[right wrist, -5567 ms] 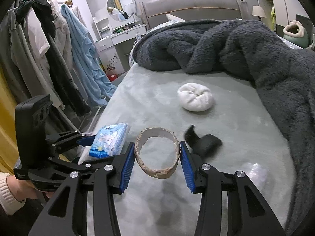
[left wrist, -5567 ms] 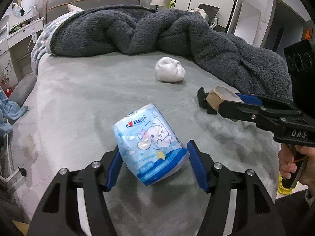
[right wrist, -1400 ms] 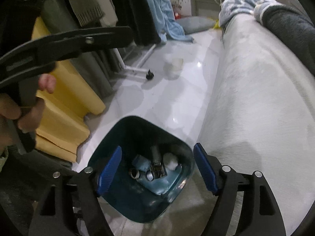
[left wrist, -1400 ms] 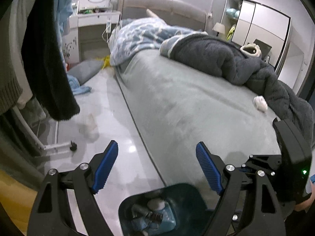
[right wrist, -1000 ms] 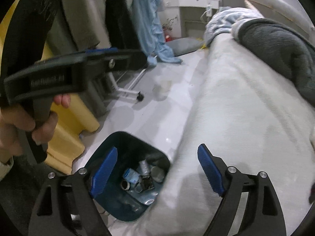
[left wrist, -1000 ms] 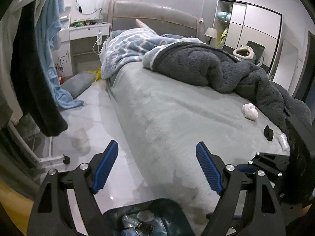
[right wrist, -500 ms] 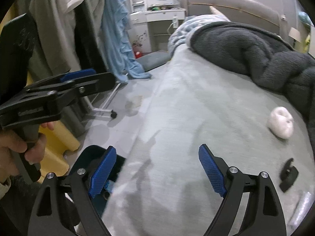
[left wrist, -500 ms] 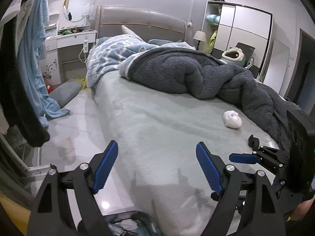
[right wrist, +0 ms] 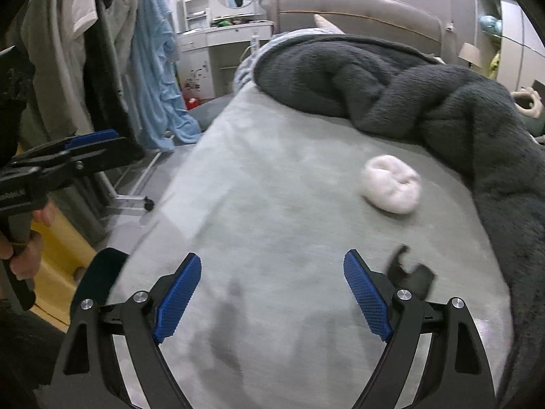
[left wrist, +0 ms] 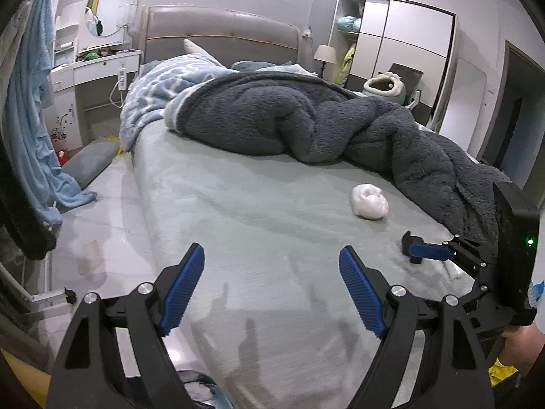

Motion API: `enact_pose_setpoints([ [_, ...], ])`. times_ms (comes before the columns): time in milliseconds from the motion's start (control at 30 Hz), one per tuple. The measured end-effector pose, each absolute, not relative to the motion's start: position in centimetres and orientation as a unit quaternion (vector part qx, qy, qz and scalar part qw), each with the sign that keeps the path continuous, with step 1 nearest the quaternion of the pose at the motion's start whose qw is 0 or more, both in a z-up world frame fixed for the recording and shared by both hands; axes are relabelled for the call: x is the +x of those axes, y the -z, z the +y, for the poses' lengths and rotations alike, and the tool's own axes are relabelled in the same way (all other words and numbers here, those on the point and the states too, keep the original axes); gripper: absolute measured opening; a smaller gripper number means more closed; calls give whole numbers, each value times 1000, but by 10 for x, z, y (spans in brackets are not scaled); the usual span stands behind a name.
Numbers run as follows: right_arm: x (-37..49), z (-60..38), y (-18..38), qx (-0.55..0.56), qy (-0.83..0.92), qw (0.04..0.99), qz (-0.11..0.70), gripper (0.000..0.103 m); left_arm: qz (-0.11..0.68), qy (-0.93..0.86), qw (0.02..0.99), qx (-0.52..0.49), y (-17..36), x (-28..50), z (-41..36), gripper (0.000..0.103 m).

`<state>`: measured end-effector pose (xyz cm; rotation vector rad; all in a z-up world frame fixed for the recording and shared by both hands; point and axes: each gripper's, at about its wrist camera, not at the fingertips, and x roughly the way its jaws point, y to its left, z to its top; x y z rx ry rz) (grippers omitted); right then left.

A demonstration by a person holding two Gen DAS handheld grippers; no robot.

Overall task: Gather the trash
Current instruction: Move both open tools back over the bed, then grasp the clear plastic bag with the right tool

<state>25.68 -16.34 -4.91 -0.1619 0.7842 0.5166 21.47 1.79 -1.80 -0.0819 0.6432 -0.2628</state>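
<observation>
Right wrist view: one white wad and one black clip lie on the bed. Both hand-held grippers, left and right, are released, empty.

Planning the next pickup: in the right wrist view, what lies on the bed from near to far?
Small black scrap → white wad → dark grey blanket.

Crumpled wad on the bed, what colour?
White. The crumpled wad lies on the grey-green bed cover, clearest in the right wrist view.
</observation>
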Motion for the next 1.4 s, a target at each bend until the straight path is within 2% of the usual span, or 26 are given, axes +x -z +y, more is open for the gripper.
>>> enact_pose_setpoints([
  [300,254,-212,51,-83,-213,900,372,87,322,164,932,-33,23,219,-20,83],
  [767,259,-279,62,-51,-134,909,390,87,341,223,913,-15,46,223,-92,73],
  [1033,257,-302,68,-40,-118,907,402,86,355,244,902,-16,61,228,-123,72],
  [1233,251,-304,76,-84,-105,902,410,76,361,257,896,-16,68,230,-142,72],
  [1400,251,-319,88,-114,-74,890,436,60,362,261,895,-15,72,232,-152,72],
])
